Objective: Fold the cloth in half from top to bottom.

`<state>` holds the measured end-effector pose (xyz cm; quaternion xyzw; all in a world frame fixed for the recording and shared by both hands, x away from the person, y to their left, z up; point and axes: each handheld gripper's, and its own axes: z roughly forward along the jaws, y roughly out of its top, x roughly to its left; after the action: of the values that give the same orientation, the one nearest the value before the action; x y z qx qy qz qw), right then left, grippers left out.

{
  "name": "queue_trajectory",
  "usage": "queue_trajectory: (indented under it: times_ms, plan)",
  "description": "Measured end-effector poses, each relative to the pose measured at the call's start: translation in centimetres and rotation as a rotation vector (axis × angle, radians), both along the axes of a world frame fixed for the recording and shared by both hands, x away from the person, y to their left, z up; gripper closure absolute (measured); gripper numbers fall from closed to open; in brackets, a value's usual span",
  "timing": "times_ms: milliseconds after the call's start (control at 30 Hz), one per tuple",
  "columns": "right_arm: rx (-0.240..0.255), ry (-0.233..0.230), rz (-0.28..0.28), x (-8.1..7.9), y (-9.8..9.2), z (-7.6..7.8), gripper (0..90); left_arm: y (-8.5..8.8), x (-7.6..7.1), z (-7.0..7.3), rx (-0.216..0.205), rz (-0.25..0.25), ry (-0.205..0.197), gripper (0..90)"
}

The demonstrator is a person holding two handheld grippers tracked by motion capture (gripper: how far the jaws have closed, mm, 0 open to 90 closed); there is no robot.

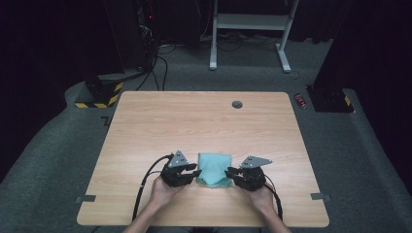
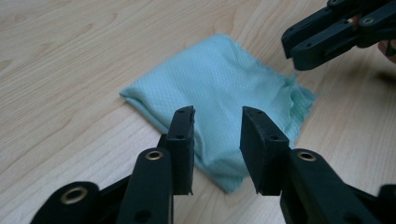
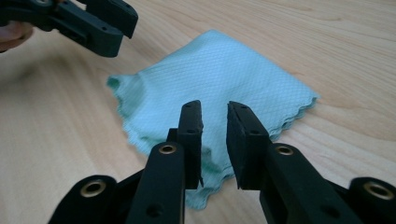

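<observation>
A folded light-green cloth [image 1: 214,169] lay on the wooden table [image 1: 194,121], near the person's edge and between the two grippers. The left gripper [image 2: 216,140] stood at the cloth's left side with its jaws apart, gripping nothing. The right gripper [image 3: 214,140] stood at the cloth's right side, jaws narrowly parted above the cloth and not pressing it.
</observation>
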<state>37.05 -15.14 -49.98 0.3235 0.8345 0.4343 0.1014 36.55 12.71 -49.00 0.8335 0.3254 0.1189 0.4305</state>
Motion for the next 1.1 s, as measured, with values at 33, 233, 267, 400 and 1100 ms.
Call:
queue_trajectory:
  times_ms: [33, 233, 267, 400, 1100]
  plan:
    - [-0.008, 0.003, -0.008, 0.2, 0.2, 0.0, 77.4, -0.4, 0.1, -0.1, 0.012, 0.000, 0.003, 62.5]
    - [-0.070, 0.028, -0.010, 0.3, 1.3, -0.7, 77.2, -1.7, 0.3, -1.4, 0.109, -0.006, 0.034, 56.8]
    - [-0.076, 0.032, -0.009, 0.2, 1.4, -0.8, 76.6, -1.6, 0.1, -1.6, 0.115, -0.005, 0.042, 56.2]
    - [-0.097, 0.036, 0.004, -0.5, 1.1, -1.3, 71.8, -0.7, -0.5, -2.0, 0.131, -0.003, 0.052, 54.1]
    - [-0.089, -0.004, -0.006, -0.9, 0.7, -1.4, 74.4, -1.0, 1.4, -1.1, 0.063, 0.043, 0.037, 51.1]
